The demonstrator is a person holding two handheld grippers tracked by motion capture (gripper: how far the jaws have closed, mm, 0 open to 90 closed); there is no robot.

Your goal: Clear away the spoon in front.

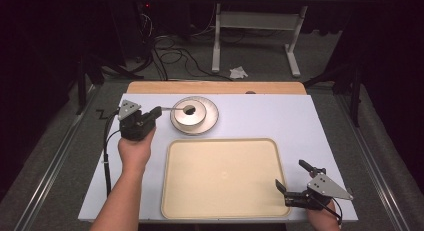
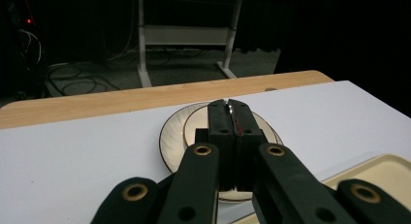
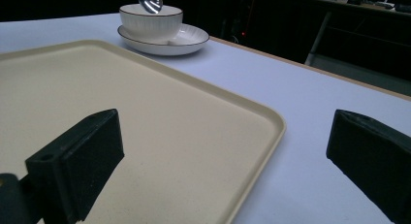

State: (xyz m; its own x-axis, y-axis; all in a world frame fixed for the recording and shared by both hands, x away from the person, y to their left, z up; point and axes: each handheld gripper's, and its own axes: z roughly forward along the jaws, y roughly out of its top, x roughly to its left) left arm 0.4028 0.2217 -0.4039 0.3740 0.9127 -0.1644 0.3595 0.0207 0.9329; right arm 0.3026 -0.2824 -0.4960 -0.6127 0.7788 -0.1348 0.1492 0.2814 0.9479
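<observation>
The high view looks forward and down over the whole table (image 1: 300,116). The left gripper view sits low and close, facing along its pinched jaws at the bowl (image 2: 194,122) just ahead. The right gripper view skims the tray (image 3: 145,136), sharing that bowl (image 3: 150,23) farther off.

dark lab: floor cables (image 1: 170,53), bare test table (image 1: 280,116).
</observation>
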